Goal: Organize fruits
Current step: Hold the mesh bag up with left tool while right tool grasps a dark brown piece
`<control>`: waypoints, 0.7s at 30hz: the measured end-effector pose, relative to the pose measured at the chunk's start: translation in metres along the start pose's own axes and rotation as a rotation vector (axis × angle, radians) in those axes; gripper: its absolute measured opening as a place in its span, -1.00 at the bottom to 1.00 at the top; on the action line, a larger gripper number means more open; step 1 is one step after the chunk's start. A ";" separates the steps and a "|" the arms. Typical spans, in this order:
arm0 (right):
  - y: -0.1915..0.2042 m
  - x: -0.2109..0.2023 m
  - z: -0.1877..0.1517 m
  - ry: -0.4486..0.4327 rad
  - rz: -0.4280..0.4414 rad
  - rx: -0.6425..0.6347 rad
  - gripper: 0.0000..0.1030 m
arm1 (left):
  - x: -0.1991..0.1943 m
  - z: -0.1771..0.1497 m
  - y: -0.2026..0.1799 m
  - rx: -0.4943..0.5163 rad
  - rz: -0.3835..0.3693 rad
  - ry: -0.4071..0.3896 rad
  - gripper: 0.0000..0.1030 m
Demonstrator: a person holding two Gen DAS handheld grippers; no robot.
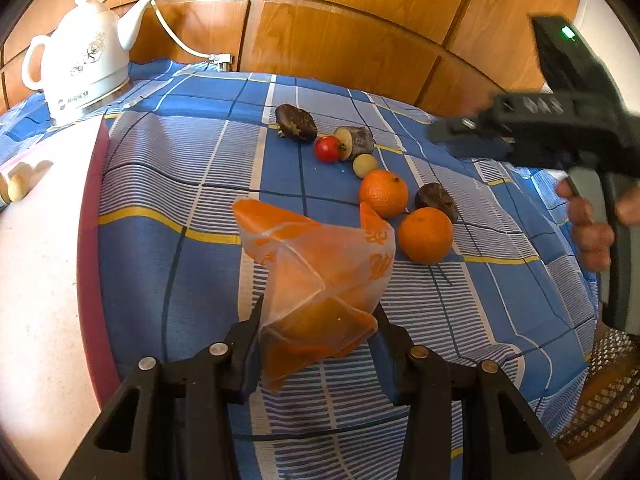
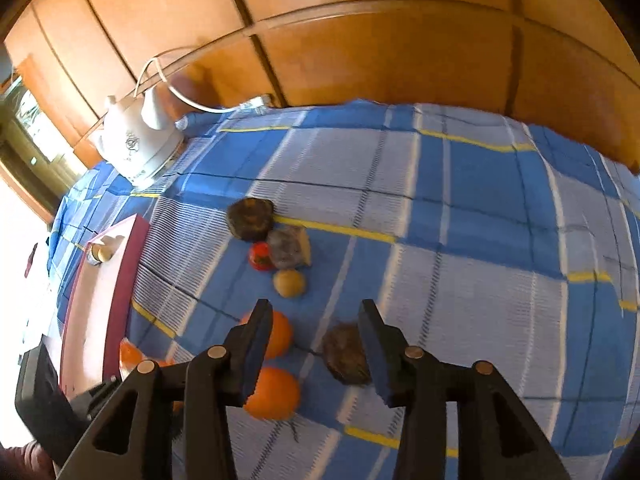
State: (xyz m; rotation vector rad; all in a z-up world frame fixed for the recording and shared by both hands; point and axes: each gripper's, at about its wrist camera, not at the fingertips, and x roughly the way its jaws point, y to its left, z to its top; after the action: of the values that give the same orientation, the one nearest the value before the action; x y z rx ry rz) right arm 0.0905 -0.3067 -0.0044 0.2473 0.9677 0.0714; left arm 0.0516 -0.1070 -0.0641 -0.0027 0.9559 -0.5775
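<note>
You see white kettle (image 1: 78, 62) at 10 o'clock | its cord (image 1: 176, 36) at 11 | checked blue cloth (image 1: 168, 168) underneath | wooden panels (image 1: 340, 20) at 12

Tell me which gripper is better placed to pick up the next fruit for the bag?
Right. The right gripper is open over the fruit, nearest a dark fruit; the left gripper is shut on the orange bag.

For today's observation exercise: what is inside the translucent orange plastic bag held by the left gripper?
Through the translucent orange plastic bag, pinched by the left gripper, an orange rounded shape shows low down, probably a fruit. The folded film blurs it, so what it is, and whether more lies inside, stays hidden.
</note>
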 end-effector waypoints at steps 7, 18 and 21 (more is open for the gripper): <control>0.029 0.037 0.031 -0.007 -0.027 0.004 -0.13 | 0.000 0.000 0.003 -0.011 -0.017 -0.003 -0.10; 0.026 0.065 0.046 0.061 -0.069 -0.011 -0.81 | 0.000 0.000 0.002 -0.012 -0.018 -0.007 -0.10; 0.021 0.065 0.043 0.079 -0.050 -0.016 -0.80 | 0.000 0.000 0.002 -0.014 -0.016 -0.007 -0.10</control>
State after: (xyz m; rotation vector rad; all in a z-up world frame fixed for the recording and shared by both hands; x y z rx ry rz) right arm 0.1643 -0.2827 -0.0284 0.2065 1.0511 0.0434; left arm 0.0522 -0.1055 -0.0643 -0.0251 0.9536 -0.5852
